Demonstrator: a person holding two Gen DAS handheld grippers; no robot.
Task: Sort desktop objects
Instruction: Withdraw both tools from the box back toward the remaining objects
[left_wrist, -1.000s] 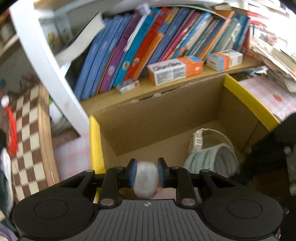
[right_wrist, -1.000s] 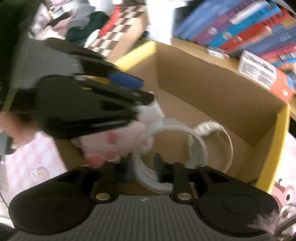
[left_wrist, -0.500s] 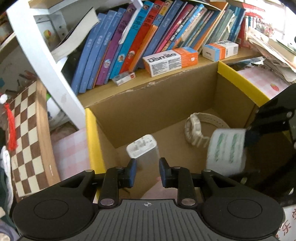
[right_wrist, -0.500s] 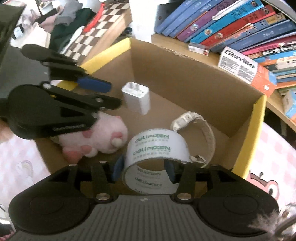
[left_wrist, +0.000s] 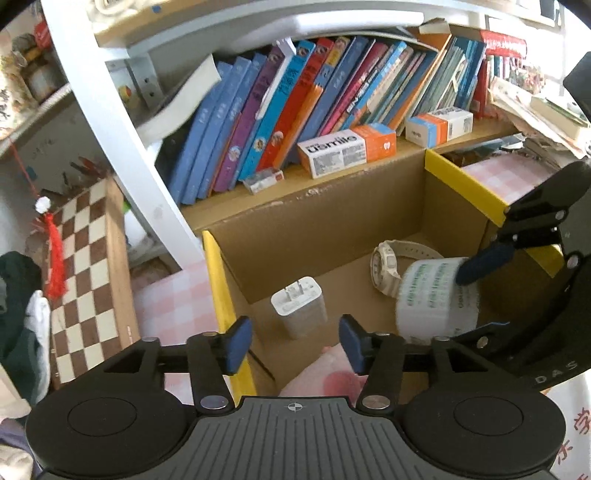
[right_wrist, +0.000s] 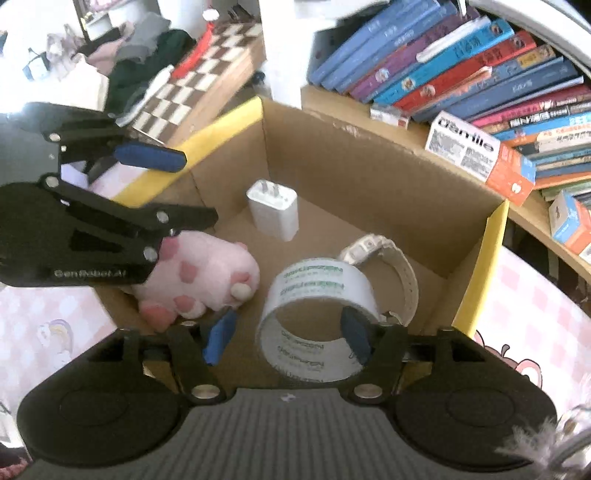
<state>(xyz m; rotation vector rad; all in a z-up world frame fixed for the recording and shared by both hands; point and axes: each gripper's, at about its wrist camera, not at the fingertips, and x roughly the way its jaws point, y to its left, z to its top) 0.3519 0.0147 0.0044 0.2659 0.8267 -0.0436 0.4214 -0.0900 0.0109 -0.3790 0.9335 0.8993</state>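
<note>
A home study corner: crammed bookshelf (left_wrist: 332, 92), folded chessboard (left_wrist: 88, 266), heaped clothes (right_wrist: 147, 44).

A row of leaning books (left_wrist: 295, 110) fills the shelf (left_wrist: 369, 177) at twelve o'clock, with an orange-and-white Usmile carton (left_wrist: 345, 149) and a smaller blue-and-orange box (left_wrist: 439, 127) lying before them. At nine o'clock a chessboard (left_wrist: 86, 273) stands beside a red tassel (left_wrist: 55, 273). Pink checked cloth (left_wrist: 173, 299) covers the worktop.

White charger (right_wrist: 273, 210), tape roll (right_wrist: 317, 314), watch (right_wrist: 388, 269), pink plush (right_wrist: 207, 277), inside cardboard box (right_wrist: 369, 177)
</note>
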